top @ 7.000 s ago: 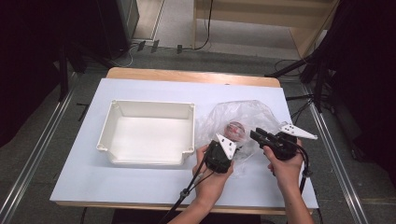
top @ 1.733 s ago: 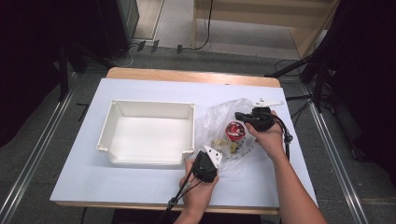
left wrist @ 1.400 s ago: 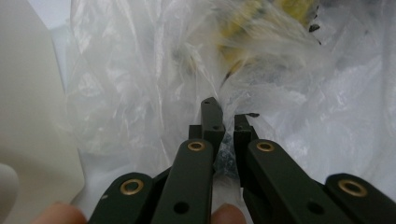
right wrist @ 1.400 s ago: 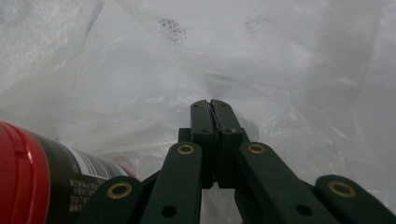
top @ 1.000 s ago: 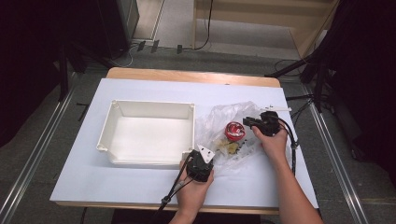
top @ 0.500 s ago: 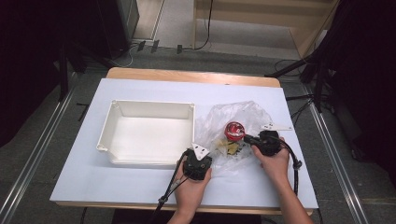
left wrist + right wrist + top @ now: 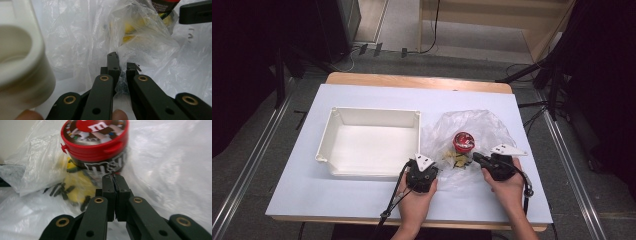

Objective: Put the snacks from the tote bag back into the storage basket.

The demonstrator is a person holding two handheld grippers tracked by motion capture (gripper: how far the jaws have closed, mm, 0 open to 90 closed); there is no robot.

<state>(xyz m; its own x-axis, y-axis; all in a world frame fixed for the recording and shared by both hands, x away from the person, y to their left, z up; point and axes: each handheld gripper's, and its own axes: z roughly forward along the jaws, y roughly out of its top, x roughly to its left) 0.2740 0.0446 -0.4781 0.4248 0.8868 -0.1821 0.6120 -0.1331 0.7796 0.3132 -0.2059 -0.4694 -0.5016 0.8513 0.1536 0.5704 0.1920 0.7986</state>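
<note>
A clear plastic bag [image 7: 484,125] lies crumpled on the white table, right of the tray. Inside it stand a red-lidded candy tub [image 7: 463,141] and a yellow packet [image 7: 455,159] with dark markings. My left gripper [image 7: 431,166] is at the bag's near left edge; in the left gripper view it [image 7: 122,63] is shut on a fold of the bag [image 7: 82,37]. My right gripper [image 7: 475,157] sits at the near right, pointing left. Its jaws [image 7: 114,178] are pressed together on the film just in front of the tub [image 7: 96,137], beside the yellow packet [image 7: 75,187].
An empty white tray [image 7: 374,111] stands left of the bag, its near right corner [image 7: 22,57] close beside my left gripper. The table's wooden far edge [image 7: 417,81] runs behind. Metal rails flank the table on both sides.
My right gripper has come toward the table's near edge from beside the tub, and the bag has spread out. The left gripper has shifted slightly and keeps its pinch.
</note>
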